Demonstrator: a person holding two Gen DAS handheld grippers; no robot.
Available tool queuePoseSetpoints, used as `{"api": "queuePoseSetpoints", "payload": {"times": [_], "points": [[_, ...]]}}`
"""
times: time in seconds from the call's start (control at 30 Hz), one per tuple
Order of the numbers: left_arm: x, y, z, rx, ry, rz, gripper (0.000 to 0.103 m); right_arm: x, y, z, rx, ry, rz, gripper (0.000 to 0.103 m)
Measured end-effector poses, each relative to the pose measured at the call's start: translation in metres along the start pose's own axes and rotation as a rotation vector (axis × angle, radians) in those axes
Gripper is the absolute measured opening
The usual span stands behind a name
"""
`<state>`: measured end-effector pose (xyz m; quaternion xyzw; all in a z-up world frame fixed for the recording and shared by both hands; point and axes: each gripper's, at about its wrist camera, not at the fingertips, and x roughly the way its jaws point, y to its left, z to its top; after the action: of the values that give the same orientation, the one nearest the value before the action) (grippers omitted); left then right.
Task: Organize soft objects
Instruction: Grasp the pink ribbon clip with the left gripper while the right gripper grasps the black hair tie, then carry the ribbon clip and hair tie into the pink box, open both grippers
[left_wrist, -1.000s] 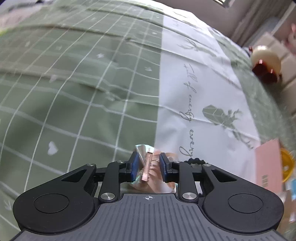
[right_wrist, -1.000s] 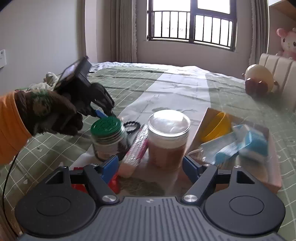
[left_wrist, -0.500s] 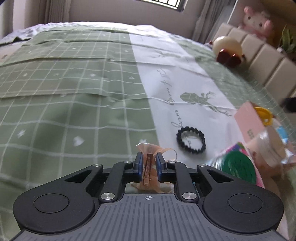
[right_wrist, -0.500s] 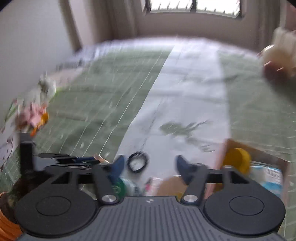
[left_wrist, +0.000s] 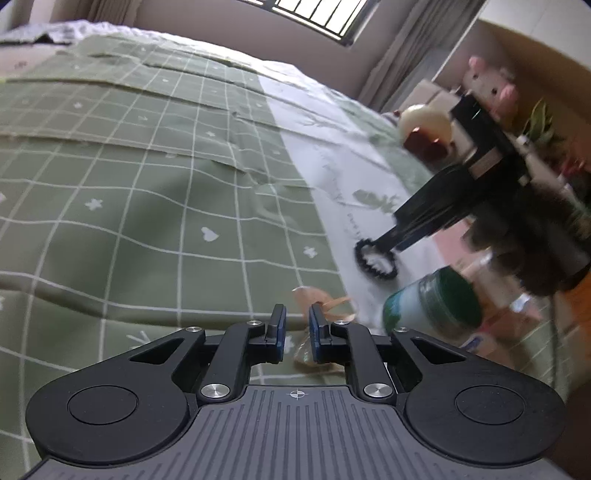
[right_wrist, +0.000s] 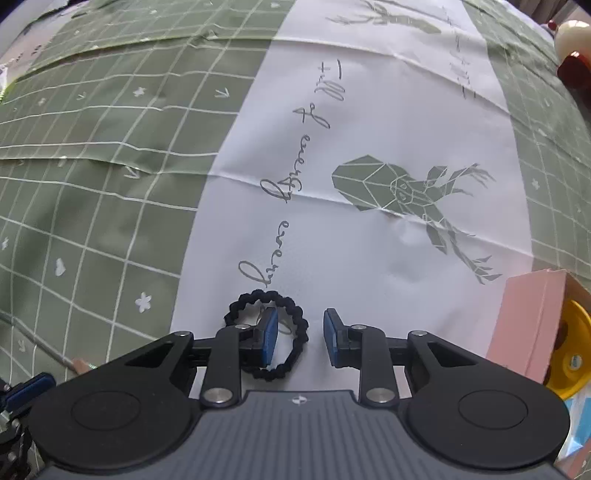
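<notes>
A black braided hair tie (right_wrist: 269, 332) lies on the white stripe of the bed cover; it also shows in the left wrist view (left_wrist: 375, 258). My right gripper (right_wrist: 300, 341) is open, its left finger inside the ring and its right finger outside. My left gripper (left_wrist: 296, 332) is slightly open with nothing between its pads. A peach ribbon hair clip (left_wrist: 325, 314) lies on the cover just right of its right finger, partly hidden by it.
A green-lidded jar (left_wrist: 432, 314) stands right of the clip. A pink box (right_wrist: 524, 321) with a yellow item (right_wrist: 572, 350) sits at the right. A cream and red plush (left_wrist: 424, 129) lies far back. The green checked cover (left_wrist: 147, 184) spreads left.
My left gripper has opened and let go of the ribbon clip, which now lies on the cover. My right gripper has come down over the black hair tie.
</notes>
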<state>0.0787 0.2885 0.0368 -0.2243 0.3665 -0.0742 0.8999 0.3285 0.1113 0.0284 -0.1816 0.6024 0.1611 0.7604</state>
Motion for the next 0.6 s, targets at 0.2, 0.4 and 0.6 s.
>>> {"api": "queuePoseSetpoints", "payload": {"times": [0.2, 0.4, 0.6], "points": [[0.024, -0.032, -0.002, 0.138, 0.036, 0.043, 0.017, 0.007, -0.001, 0.002, 0.001, 0.008, 0.008, 0.027], [0.049, -0.049, -0.009, 0.260, 0.074, 0.215, 0.022, 0.009, -0.003, 0.002, -0.022, 0.009, 0.048, 0.027], [0.054, -0.046, -0.003, 0.241, 0.093, 0.226, 0.022, 0.008, -0.001, -0.002, -0.056, -0.013, 0.052, 0.025]]}}
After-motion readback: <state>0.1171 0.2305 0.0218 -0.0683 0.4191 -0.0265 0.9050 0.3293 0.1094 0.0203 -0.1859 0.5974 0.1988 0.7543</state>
